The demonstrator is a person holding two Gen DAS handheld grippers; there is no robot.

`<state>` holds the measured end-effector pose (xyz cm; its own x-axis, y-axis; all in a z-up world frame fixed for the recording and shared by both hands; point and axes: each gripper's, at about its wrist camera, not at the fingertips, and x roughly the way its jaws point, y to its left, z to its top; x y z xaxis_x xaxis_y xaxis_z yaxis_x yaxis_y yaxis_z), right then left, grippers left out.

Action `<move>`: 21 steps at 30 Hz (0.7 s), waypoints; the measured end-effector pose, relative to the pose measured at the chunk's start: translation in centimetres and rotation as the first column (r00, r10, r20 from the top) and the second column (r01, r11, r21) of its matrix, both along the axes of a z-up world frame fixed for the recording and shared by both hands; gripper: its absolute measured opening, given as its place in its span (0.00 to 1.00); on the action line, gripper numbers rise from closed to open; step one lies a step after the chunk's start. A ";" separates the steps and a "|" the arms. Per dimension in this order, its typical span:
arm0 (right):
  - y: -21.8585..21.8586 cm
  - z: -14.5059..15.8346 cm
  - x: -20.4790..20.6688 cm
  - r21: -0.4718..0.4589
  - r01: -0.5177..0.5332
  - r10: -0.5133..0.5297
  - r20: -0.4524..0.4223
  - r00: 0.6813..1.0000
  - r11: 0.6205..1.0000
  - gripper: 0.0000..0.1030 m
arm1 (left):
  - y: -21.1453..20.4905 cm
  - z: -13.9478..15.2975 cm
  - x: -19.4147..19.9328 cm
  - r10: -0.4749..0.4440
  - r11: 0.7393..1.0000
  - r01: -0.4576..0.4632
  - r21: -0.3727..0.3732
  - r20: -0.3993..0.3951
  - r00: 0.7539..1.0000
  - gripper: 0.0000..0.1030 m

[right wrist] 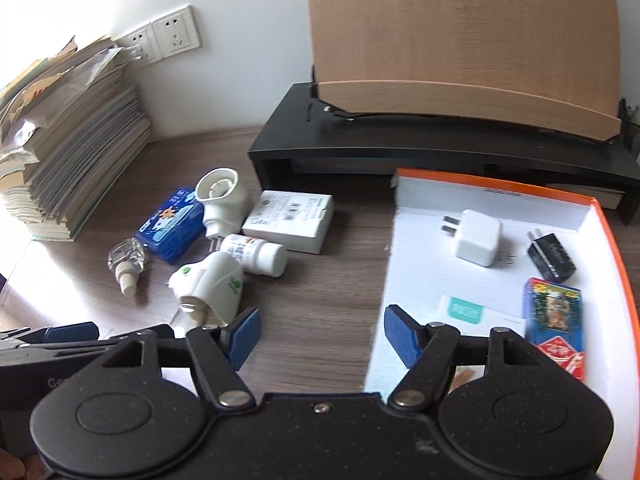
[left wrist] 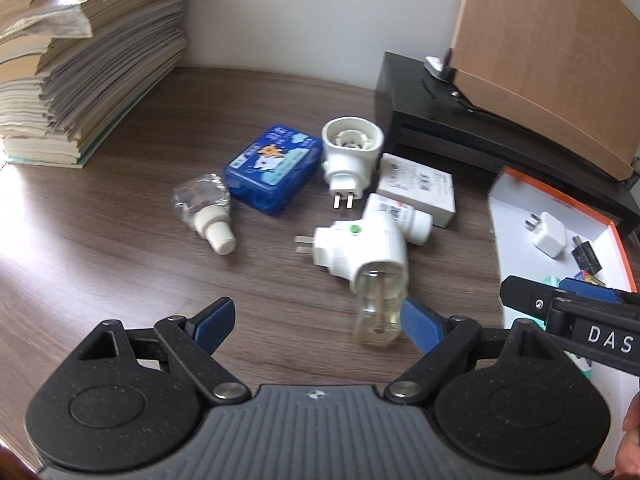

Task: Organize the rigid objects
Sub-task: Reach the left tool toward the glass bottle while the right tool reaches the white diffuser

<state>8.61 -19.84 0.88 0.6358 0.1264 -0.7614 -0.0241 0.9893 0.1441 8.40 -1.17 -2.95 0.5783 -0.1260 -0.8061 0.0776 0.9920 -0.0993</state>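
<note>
Loose items lie on the wooden desk: a clear refill bottle (left wrist: 206,208), a blue box (left wrist: 274,168), an empty white plug-in vaporizer (left wrist: 350,152), a second vaporizer with a bottle in it (left wrist: 366,256), a white pill bottle (left wrist: 404,218) and a white carton (left wrist: 418,188). My left gripper (left wrist: 320,322) is open and empty, just in front of the second vaporizer. My right gripper (right wrist: 322,336) is open and empty at the left edge of the orange-rimmed white tray (right wrist: 412,240), which holds a white charger (right wrist: 476,236), a black adapter (right wrist: 552,258) and a card deck (right wrist: 554,330).
A tall stack of books (left wrist: 80,64) stands at the back left. A black monitor stand (right wrist: 400,140) with a wooden board (right wrist: 460,40) on it runs along the back. Wall sockets (right wrist: 172,34) are behind the books.
</note>
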 end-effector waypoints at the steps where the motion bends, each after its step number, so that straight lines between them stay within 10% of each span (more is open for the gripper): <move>1: 0.3 -0.1 0.1 0.000 -0.003 0.003 -0.002 1.000 1.000 0.79 | 0.4 -0.1 0.1 0.007 1.000 -0.007 -0.001 0.000 1.000 0.89; 21: 4.9 -2.2 2.6 0.041 -0.073 0.074 -0.038 0.997 0.997 0.81 | 6.8 -3.9 8.9 0.150 0.988 -0.150 0.024 -0.004 0.989 0.89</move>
<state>11.21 -14.94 -1.29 0.5935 0.2019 -0.7791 -0.0902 0.9786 0.1849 17.32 5.60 -6.81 0.5848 -0.0185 -0.8110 -0.0730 0.9945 -0.0753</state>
